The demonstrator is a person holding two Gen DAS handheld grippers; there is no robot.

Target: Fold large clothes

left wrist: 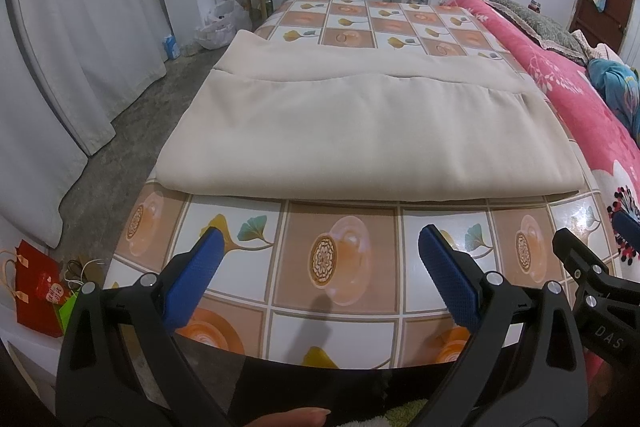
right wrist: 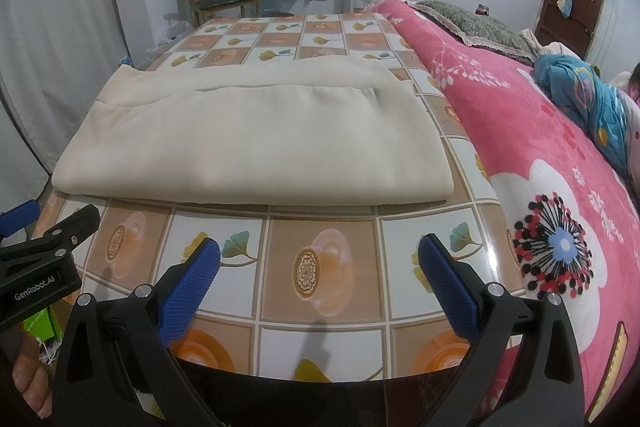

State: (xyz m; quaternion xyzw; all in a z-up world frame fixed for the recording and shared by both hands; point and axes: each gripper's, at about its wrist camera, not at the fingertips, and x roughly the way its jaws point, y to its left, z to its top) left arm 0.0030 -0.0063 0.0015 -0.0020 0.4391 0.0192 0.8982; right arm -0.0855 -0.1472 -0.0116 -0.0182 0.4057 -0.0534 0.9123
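- Broadly, I see a table (left wrist: 340,291) covered in a tiled orange-and-white oilcloth, with a pink floral bed (right wrist: 540,163) just beside it on my right.
- On the table's middle lies the beige garment (left wrist: 360,131), already folded into a flat, layered rectangle with a tidy near edge.
- My left gripper (left wrist: 320,259) hangs spread wide, empty, short of that edge.
- My right gripper (right wrist: 320,263) does likewise.
- I judge folding mostly done; perhaps one halving fold remains.
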